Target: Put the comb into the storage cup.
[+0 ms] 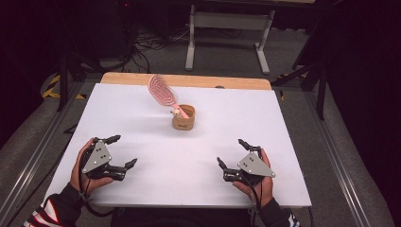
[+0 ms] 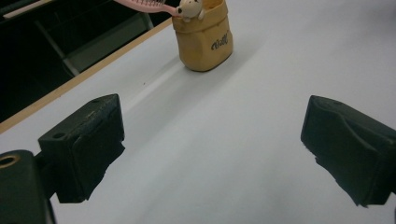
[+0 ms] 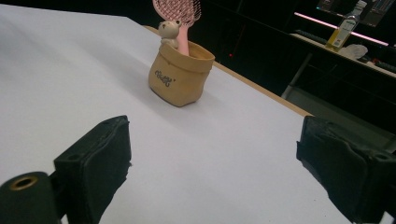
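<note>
A tan pouch-shaped holder (image 1: pixel 183 119) (image 2: pixel 204 41) (image 3: pixel 180 77) stands near the middle of the white table (image 1: pixel 142 109). A pink hairbrush (image 1: pixel 162 91) (image 3: pixel 180 14) leans out of it to the far left, handle down inside. A small bear figure (image 1: pixel 176 113) (image 2: pixel 189 8) (image 3: pixel 169 29) sits at the holder's rim. My left gripper (image 1: pixel 124 151) (image 2: pixel 212 154) rests open near the front left, nothing between its jaws. My right gripper (image 1: pixel 231 152) (image 3: pixel 212 163) lies open near the front right, also holding nothing. Both stand well short of the holder.
A wooden strip (image 1: pixel 189 80) runs along the table's far edge. Beyond it a grey desk frame (image 1: pixel 227 33) stands on the floor with cables (image 1: pixel 146 45) to its left. A bottle (image 3: pixel 343 28) sits on a dark shelf in the right gripper view.
</note>
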A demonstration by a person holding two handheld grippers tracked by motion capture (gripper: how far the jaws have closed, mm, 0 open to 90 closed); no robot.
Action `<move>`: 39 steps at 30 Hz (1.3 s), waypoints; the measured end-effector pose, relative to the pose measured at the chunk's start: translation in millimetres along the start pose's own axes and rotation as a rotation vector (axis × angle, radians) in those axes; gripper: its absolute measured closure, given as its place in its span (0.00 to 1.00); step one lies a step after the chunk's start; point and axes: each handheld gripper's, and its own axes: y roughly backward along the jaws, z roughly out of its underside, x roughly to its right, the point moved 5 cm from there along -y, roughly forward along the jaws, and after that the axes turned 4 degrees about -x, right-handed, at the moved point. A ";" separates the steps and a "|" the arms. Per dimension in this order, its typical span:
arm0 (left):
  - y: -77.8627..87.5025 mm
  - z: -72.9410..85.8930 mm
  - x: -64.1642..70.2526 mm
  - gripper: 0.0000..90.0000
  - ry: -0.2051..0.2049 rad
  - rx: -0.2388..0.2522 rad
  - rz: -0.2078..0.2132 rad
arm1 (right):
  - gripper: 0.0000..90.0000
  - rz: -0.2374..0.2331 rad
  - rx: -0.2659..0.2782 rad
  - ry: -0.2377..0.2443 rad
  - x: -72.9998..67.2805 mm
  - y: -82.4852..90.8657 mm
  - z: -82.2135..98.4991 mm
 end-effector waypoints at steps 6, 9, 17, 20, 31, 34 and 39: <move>-0.8 13.2 -2.4 0.07 0.028 -0.024 -0.014 | 0.11 0.006 -0.004 -0.010 2.5 0.7 1.2; 0.7 18.4 -2.4 0.07 0.053 -0.029 -0.013 | 0.11 0.005 -0.009 -0.015 3.5 0.6 2.2; 1.4 28.1 -2.6 0.07 0.095 -0.039 -0.018 | 0.09 0.000 -0.031 -0.021 6.7 0.2 6.2; -0.7 25.9 -0.3 0.06 0.090 -0.032 -0.012 | 0.08 -0.001 -0.034 -0.019 6.9 -0.2 6.4; -2.8 23.1 2.0 0.06 0.081 -0.030 -0.006 | 0.08 0.003 -0.029 -0.014 6.9 2.0 7.4; -4.7 23.2 3.7 0.06 0.074 -0.032 0.007 | 0.08 0.005 -0.025 -0.020 7.6 3.3 6.9; -4.9 23.4 7.3 0.06 0.067 -0.029 0.027 | 0.08 0.017 -0.021 -0.018 7.6 3.6 4.9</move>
